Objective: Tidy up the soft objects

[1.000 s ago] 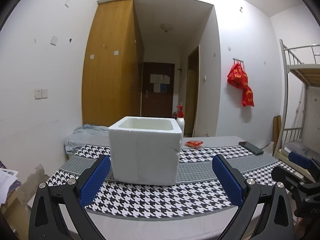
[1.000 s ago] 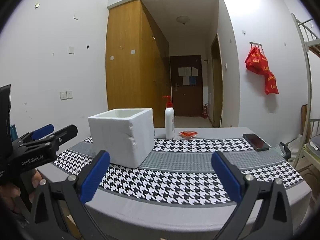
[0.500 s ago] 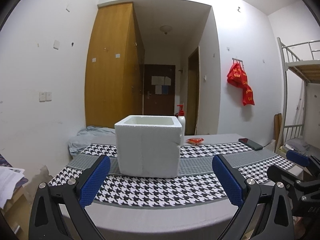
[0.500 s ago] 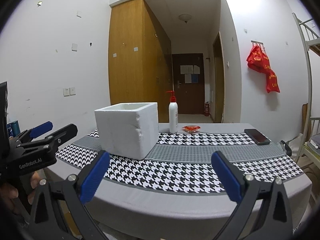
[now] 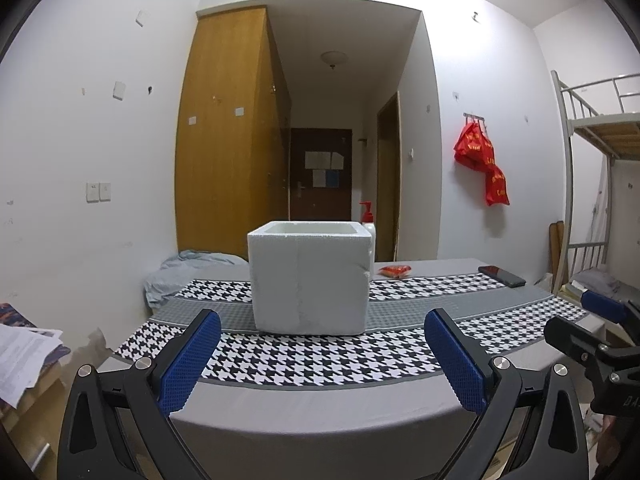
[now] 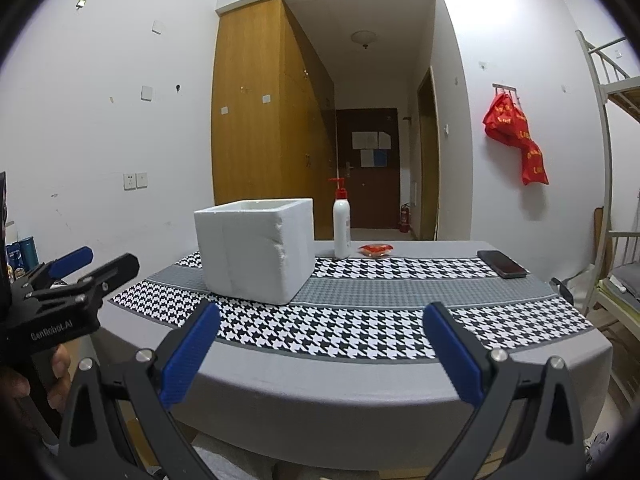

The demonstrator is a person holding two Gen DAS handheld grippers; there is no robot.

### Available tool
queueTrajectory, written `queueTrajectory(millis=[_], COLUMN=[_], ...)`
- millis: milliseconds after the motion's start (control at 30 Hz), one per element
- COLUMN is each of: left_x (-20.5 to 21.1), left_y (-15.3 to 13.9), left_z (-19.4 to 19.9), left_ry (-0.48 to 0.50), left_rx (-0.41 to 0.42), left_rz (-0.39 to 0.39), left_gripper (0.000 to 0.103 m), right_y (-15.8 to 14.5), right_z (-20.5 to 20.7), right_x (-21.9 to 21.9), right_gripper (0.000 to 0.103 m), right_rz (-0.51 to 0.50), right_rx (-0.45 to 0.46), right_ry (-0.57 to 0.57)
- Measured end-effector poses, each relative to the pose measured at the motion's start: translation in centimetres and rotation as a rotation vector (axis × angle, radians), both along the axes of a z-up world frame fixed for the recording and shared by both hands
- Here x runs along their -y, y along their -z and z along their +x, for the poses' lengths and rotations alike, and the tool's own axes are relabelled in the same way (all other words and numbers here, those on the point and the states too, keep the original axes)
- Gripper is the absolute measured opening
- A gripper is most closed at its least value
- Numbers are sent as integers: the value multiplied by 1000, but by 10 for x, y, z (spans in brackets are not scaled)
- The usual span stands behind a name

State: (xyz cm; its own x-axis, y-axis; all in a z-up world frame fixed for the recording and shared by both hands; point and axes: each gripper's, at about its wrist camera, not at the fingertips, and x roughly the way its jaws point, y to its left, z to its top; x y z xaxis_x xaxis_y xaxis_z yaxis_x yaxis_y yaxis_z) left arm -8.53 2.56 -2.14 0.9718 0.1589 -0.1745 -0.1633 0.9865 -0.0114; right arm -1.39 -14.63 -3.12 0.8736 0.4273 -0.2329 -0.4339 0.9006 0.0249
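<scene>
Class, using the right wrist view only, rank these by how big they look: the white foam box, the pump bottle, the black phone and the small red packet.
1. White foam box, clearly largest, though also nearest.
2. Pump bottle.
3. Black phone, seen foreshortened, so close to the bottle.
4. Small red packet, smallest.

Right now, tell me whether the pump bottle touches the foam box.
Apart. The right wrist view shows grey cloth between the pump bottle and the foam box.
</scene>
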Motion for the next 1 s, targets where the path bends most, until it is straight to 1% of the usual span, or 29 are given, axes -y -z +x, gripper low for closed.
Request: queueTrajectory(millis=[167,300,433,533,1000], left_x=[-4,-3,-4,-4,-7], left_y=[6,9,6,7,7], left_z=[7,10,6,3,4], left_ry=[-7,-4,-5,-9,-7], left_rx=[-19,-35,-23,-21,-37], left_rz=[-16,-8,-2,3,7], left_gripper=[102,102,102,102,102], right_y=[5,7,4,4,7], right_z=[6,8,4,2,4], right_x=[-6,-6,-3,-5,-9], right_gripper=[103,103,103,103,103], right_rz=[-9,-13,1,-7,-20], right_rx=[-13,-29,-15,-12,-32], right_ry=[-17,-16,-21,-26,-36])
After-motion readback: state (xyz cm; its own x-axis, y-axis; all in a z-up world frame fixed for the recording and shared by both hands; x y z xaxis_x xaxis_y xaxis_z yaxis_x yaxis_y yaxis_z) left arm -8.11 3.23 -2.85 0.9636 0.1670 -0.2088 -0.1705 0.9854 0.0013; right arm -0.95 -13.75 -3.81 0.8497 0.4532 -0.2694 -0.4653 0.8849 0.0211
